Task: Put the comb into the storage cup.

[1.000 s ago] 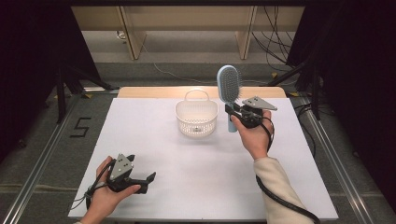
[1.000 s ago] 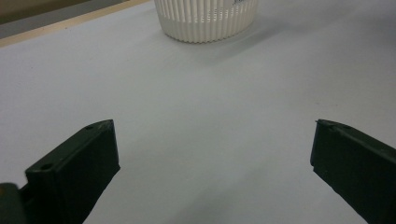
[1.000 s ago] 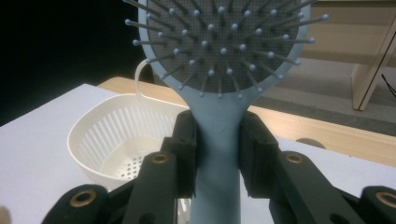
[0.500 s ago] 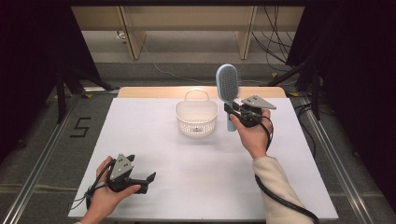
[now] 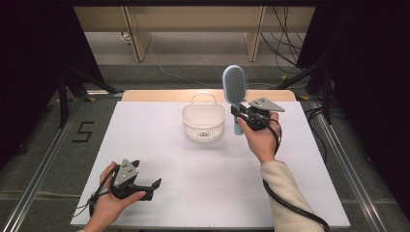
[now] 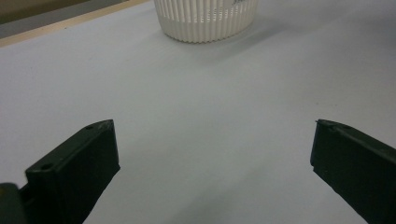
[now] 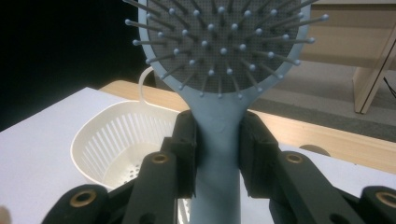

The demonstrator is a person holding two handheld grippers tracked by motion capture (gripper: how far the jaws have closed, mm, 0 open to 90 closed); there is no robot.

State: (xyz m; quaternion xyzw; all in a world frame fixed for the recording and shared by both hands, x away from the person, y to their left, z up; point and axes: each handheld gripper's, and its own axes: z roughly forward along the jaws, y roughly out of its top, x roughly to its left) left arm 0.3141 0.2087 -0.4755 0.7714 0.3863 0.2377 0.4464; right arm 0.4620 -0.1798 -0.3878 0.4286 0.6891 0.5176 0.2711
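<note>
At table's 1 o'clock, right gripper (image 5: 240, 115) clamps hairbrush (image 5: 235, 92) handle beside basket (image 5: 203, 123); right gripper view reveals bristles; left gripper (image 5: 151, 186) agape at 7

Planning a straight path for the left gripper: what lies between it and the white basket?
Nothing: in the left gripper view, bare white tabletop runs from the open left gripper to the basket.
</note>
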